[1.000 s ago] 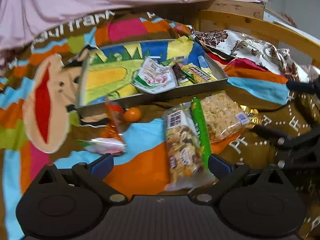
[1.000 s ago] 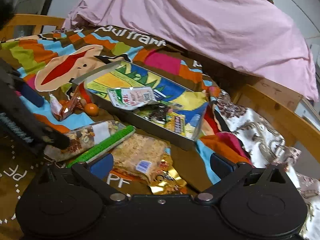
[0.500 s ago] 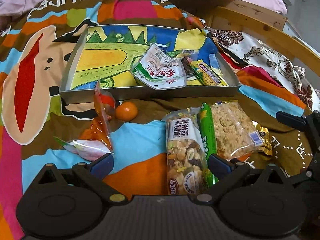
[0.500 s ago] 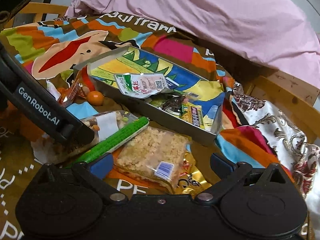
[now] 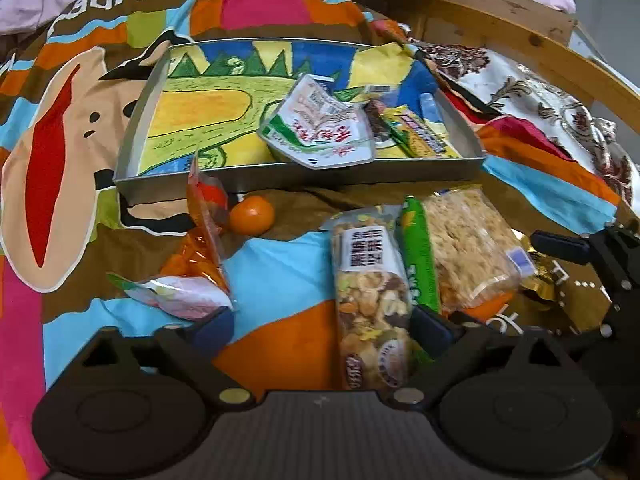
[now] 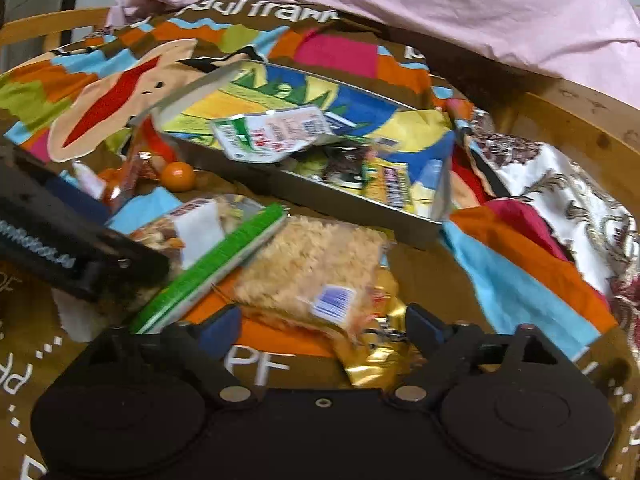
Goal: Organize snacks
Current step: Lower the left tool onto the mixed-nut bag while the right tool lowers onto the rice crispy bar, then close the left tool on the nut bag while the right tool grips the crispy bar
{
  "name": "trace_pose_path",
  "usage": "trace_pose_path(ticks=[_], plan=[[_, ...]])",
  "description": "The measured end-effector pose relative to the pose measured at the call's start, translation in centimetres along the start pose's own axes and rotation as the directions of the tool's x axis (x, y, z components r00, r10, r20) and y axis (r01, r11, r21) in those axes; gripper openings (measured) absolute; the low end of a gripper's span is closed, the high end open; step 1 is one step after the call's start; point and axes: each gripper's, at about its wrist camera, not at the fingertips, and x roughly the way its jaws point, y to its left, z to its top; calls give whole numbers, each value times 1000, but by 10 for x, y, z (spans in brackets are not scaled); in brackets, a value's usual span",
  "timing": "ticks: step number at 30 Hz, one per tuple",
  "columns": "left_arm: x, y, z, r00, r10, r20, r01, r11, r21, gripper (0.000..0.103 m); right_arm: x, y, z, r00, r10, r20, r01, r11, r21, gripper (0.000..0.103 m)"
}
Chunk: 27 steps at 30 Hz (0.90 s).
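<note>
A metal tray [image 5: 300,178] lined with a colourful drawing holds a white-green packet [image 5: 320,136] and a yellow bar [image 5: 420,136]. In front of it lie a nut mix bag [image 5: 372,300], a green stick pack [image 5: 420,260], a rice crisp pack [image 5: 468,248], an orange ball [image 5: 252,216] and an orange packet [image 5: 204,232]. My left gripper [image 5: 322,328] is closing, with the nut bag's near end between its jaws, not pinched. My right gripper [image 6: 322,328] is closing over the rice crisp pack [image 6: 312,264] and a gold wrapper [image 6: 376,356], pads apart from them.
Everything rests on a bright cartoon blanket [image 5: 280,344] over a bed. A pink duvet [image 6: 400,4] is heaped behind the tray [image 6: 352,208]. A wooden bed rail [image 5: 520,36] and a floral cloth [image 5: 540,96] lie to the right. A pink-white packet [image 5: 188,296] touches my left finger.
Both grippers have come forward and down toward the snacks in front of the tray. Their fingers now stand closer together than before.
</note>
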Motion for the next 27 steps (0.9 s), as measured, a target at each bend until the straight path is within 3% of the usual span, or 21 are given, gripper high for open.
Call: trace_pose_path(ticks=[3,12,17,23,27], plan=[[-4,-4,0,1000,-27,1,27,1000,12,77,-2,-11,-1,1000,4,-2,-4,999,39,81],[7,-12,5,999,-30,-33,31,999,43,77,-13,-11,4,997,16,80,-19,999,39,89],[15,-3,7,998,-52,-41,51,998,-26,70,-10,-10,7,993,34,113,-42,997,63,94],[6,-2,6,1000,5,-18,-5,1000,1,51,4,-3,10,993,47,109,-56,995,83,96],[3,10,2,1000,15,-12,-15,999,-40,51,18,4,14,995,31,93,-39,996,81,98]])
